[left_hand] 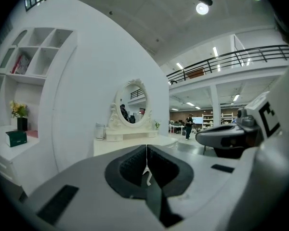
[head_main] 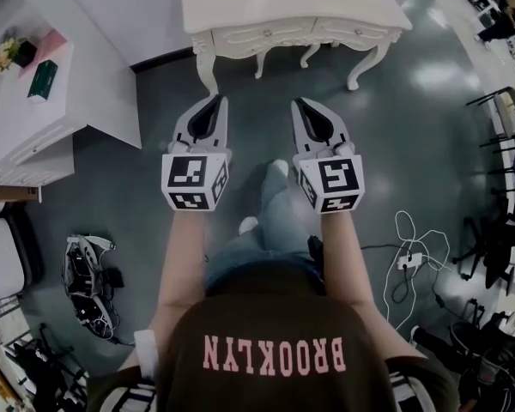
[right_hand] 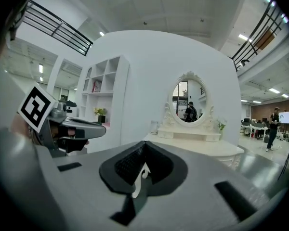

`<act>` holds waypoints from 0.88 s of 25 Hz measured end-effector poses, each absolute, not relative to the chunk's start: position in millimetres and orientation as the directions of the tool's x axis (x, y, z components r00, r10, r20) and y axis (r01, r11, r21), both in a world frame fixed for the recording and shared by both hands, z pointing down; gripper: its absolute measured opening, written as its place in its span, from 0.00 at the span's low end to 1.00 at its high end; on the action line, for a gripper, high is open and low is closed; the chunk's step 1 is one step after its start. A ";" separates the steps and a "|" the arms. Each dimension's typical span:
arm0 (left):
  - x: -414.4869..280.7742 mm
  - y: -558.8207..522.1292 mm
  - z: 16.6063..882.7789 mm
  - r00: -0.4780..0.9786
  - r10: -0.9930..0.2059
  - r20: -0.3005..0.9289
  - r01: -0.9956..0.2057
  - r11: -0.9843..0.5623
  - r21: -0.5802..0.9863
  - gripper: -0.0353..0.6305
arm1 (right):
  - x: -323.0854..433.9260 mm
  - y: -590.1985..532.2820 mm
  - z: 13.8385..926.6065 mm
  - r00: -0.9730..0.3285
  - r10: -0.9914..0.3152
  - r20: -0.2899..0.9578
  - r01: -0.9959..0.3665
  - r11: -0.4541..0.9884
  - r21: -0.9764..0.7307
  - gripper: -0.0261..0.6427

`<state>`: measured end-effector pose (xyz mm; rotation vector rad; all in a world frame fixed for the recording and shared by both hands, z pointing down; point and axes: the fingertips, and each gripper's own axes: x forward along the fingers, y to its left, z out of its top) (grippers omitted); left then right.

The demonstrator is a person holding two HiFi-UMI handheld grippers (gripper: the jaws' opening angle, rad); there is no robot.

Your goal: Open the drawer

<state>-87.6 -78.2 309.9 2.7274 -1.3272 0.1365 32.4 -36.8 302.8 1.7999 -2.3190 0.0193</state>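
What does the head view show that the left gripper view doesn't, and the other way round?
Only the head view: the drawer fronts, the person's legs and floor cables. Only the left gripper view: the oval mirror and balcony railing. Both: the white dressing table, the green box, and the left gripper and right gripper, both shut.

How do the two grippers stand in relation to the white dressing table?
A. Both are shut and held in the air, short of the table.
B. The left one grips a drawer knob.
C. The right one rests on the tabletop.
A: in the head view the left gripper and the right gripper hang over the floor, jaws together, apart from the dressing table.
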 end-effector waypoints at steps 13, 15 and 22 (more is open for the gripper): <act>-56.1 -207.2 331.5 0.573 -0.799 0.184 -0.816 -0.576 0.044 0.06 | 73.3 -175.9 337.3 -0.246 -0.942 0.229 -0.964 0.263 0.046 0.03; -52.0 -233.1 334.4 0.562 -0.804 0.197 -0.824 -0.564 0.049 0.06 | 81.5 -203.9 344.6 -0.248 -0.936 0.249 -0.964 0.264 0.033 0.03; -35.2 -312.6 361.0 0.523 -0.809 0.267 -0.849 -0.523 0.078 0.06 | 110.4 -289.6 383.4 -0.266 -0.898 0.352 -0.957 0.289 0.012 0.03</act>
